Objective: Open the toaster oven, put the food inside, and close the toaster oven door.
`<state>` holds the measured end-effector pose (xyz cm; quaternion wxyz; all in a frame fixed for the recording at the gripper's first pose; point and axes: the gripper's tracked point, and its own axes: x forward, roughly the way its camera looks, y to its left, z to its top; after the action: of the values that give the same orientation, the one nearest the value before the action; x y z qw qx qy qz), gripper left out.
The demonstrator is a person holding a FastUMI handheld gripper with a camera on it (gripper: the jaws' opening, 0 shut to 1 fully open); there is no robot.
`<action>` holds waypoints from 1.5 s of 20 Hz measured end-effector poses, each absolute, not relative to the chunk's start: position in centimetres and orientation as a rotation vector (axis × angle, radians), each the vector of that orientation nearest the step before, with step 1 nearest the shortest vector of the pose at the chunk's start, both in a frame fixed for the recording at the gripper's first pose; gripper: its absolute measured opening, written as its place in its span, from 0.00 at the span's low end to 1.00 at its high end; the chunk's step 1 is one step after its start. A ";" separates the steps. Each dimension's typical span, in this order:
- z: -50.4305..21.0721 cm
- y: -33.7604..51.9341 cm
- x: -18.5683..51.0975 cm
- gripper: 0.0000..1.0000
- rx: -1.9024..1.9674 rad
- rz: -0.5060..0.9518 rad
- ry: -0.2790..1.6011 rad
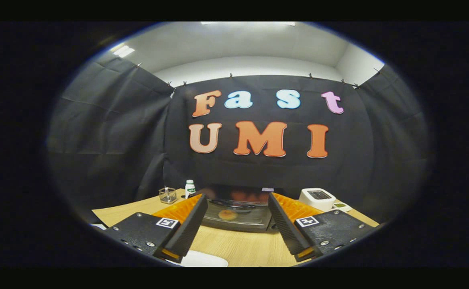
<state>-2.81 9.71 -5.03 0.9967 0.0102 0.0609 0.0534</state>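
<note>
**Fingers wide, oven ahead, door shut**

The hand-held gripper (234, 224) hangs above the pale wooden desk (234, 245) with its two black ribbed fingers (188, 224) spread wide apart and nothing between them. Just beyond the fingertips, framed by the gap, stands the dark glass-fronted toaster oven (236, 212). Its door looks closed, and a round orange-brown shape (227, 214) shows on or behind the glass — whether that is food inside or a reflection cannot be told from here.

Judging by this, the step in hand is the approach to open the door. To do it well, the fingers should come in level and centred on the door's handle, which is not clearly visible, so a slow approach is wise. A pull that follows the door's hinge arc would keep the light oven from sliding on the desk.

Beside the oven's left end are a small clear glass container (168, 195), with something thin standing in it, and a white bottle with a green label (190, 188). To its right sits a white slotted toaster (317, 198) — its slot looks empty. A white flat object (202, 260) lies on the desk below the fingers; what it carries is hidden.
</note>
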 end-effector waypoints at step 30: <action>-0.6 5.9 -3.2 0.96 0.042 0.058 -0.063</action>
<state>-3.16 5.95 -0.60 0.9989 0.0211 -0.0315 0.0289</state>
